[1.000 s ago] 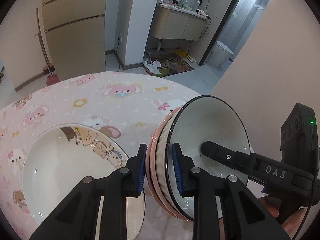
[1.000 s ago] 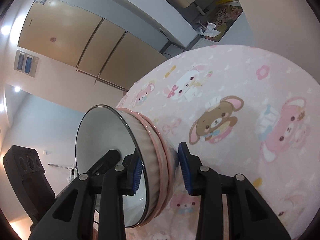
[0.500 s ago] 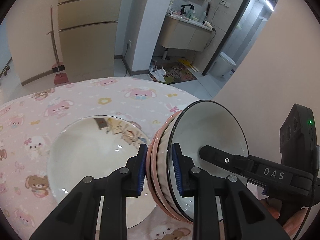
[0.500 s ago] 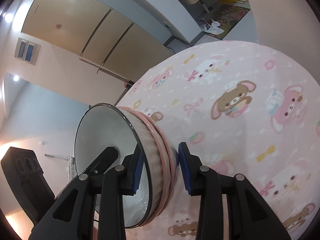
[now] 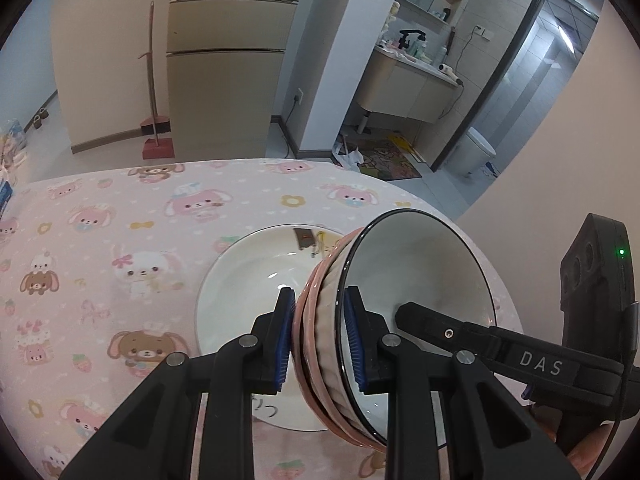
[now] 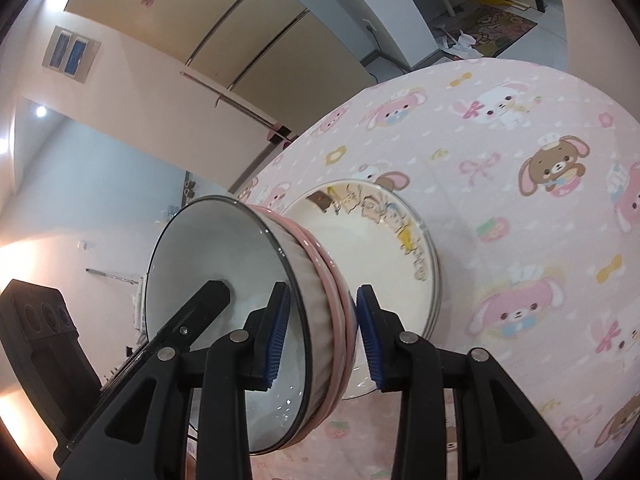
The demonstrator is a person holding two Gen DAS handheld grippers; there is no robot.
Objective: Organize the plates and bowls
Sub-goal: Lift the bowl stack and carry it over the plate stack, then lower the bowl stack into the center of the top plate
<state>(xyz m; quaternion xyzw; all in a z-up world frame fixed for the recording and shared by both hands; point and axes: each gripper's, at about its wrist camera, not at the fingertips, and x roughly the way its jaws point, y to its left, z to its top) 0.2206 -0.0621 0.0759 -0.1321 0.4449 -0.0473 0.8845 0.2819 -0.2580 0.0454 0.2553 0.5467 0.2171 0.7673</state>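
1. Table (image 5: 120,240): since a second ago, the plate (image 5: 248,280) has slid from lower left to frame centre, under your load.
2. Bowl stack (image 5: 320,320) – centre frame, carried tilted above the plate; rigid, glazed, breakable, likely heavy, so hold opposite rims.
3. Left gripper (image 5: 318,336) and right gripper (image 6: 322,336) – each pinches the stack's rim.
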